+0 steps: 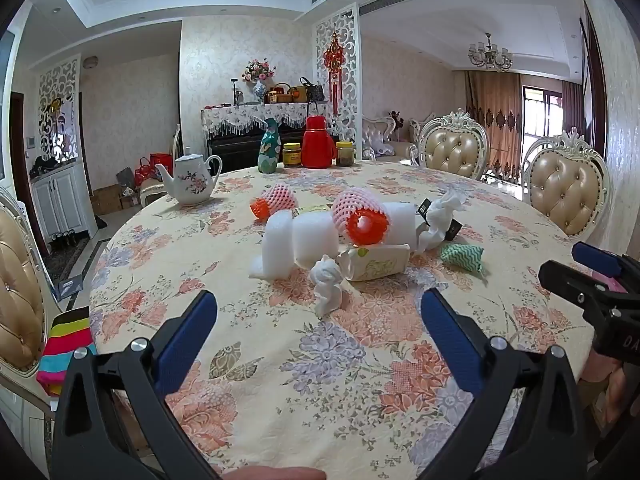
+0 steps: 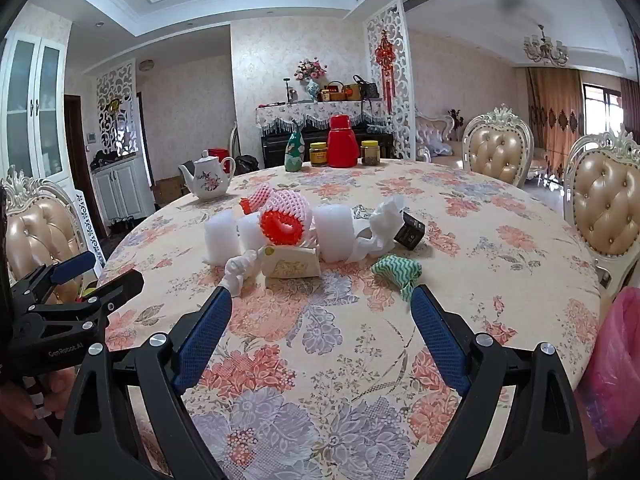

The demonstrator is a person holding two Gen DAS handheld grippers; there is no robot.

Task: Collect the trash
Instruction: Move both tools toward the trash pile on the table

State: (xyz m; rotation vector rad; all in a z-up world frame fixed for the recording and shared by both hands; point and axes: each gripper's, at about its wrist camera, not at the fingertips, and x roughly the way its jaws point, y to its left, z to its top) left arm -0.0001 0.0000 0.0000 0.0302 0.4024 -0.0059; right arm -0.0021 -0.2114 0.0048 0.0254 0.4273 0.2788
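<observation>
Left wrist view showed my left gripper (image 1: 320, 304) with its 2 blue-padded fingers spread wide, holding nothing, above the floral tablecloth (image 1: 320, 380). The trash sat heaped mid-table: white foam blocks (image 1: 296, 240), a pink foam fruit net (image 1: 360, 216), crumpled white tissue (image 1: 326, 284) nearest me. My right gripper (image 2: 322, 304) was likewise spread and empty, near a green zigzag wrapper (image 2: 396, 270).

Pink bag (image 2: 616, 364) cut off at right edge; jar labels (image 1: 292, 155) too small.
</observation>
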